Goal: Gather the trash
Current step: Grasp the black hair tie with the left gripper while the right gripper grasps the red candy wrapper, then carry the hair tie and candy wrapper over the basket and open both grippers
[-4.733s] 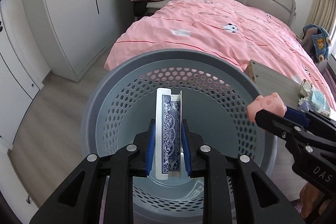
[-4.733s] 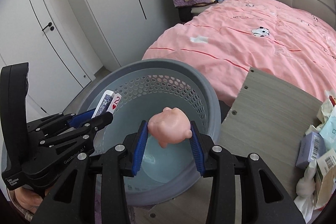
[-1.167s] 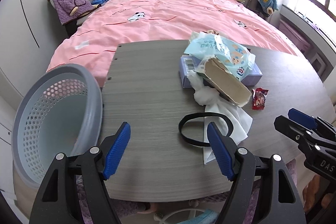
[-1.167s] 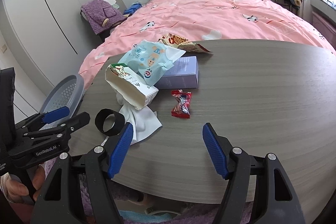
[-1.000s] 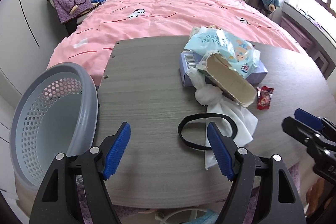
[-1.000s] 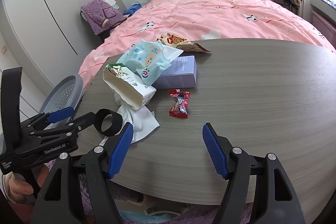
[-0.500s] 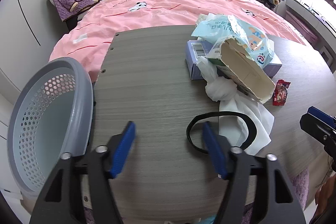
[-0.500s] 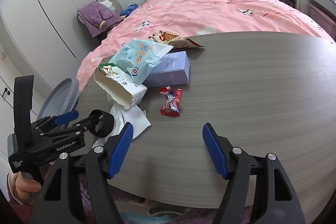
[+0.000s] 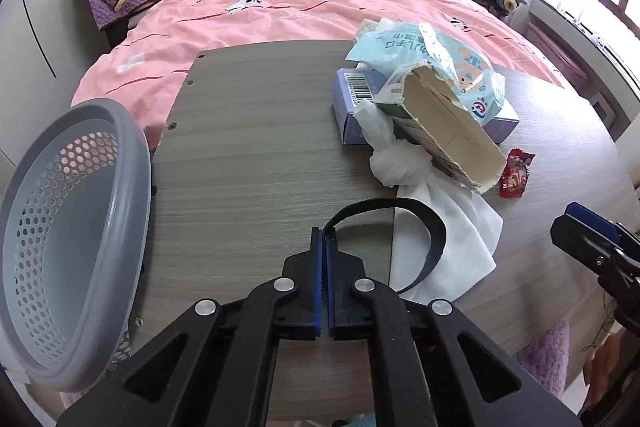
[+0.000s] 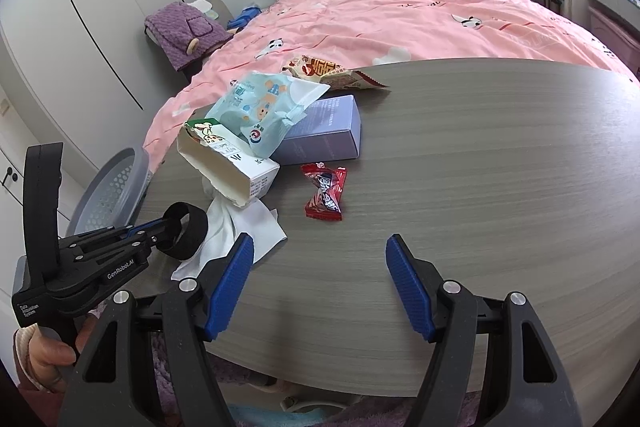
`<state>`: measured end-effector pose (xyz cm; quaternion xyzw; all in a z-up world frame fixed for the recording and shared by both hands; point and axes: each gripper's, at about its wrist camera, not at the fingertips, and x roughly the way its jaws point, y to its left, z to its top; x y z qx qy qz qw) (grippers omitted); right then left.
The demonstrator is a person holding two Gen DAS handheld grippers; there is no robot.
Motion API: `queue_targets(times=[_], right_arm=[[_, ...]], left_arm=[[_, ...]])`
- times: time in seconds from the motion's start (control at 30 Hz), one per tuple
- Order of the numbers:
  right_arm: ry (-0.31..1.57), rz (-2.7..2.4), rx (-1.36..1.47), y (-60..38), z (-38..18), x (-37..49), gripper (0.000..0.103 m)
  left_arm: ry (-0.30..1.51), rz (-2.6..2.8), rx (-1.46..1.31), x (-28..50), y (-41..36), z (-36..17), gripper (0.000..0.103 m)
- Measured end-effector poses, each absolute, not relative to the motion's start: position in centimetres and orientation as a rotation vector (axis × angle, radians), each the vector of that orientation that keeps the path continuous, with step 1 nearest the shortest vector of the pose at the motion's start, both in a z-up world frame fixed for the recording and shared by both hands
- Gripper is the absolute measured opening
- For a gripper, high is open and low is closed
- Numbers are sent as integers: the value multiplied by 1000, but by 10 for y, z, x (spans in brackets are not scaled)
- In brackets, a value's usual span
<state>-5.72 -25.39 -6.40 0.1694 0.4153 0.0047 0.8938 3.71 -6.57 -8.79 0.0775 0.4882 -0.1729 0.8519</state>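
Black elastic loop band [image 9: 424,227]: near bench edge, partly over a crumpled white tissue [image 9: 448,227], its near-left rim pinched.
Torn cream carton [image 9: 444,131]: on its side, open end near.
Pale blue printed wrapper [image 9: 436,59]: atop a lilac rectangular box [image 10: 328,131].
Red candy wrapper [image 10: 326,191]: flat, right of carton.
Red-and-tan snack bag [image 10: 332,71]: far edge.
Grey perforated plastic basket [image 9: 100,131]: left, beside the bench.

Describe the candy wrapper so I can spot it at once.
On the grey table, look at the litter pile by the bed side. The candy wrapper lies flat just right of the torn carton, before the purple box: small, red, twisted ends.
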Motion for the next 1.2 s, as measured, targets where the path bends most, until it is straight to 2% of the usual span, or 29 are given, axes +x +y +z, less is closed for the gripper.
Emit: queue_targets(times=[0.53, 0.63, 0.87, 0.93, 1.0, 1.1, 1.2], right_arm=[[869, -36, 305, -254, -73, -36, 67], [876, -55, 296, -253, -76, -26, 64], [887, -79, 249, -246, -79, -10, 51], [889, -84, 234, -243, -79, -7, 42], [892, -82, 216, -239, -80, -6, 26], [893, -76, 202, -236, -81, -5, 20], [887, -72, 208, -236, -78, -8, 19]], left_arm=[[891, -279, 135, 27, -40, -41, 2], [883, -276, 129, 27, -37, -37, 2], [867, -272, 128, 27, -33, -33, 2], [866, -274, 125, 27, -32, -33, 2], [870, -273, 121, 27, -31, -33, 2], [873, -272, 112, 29, -29, -33, 2], [873, -272, 107, 28, -26, -33, 2]])
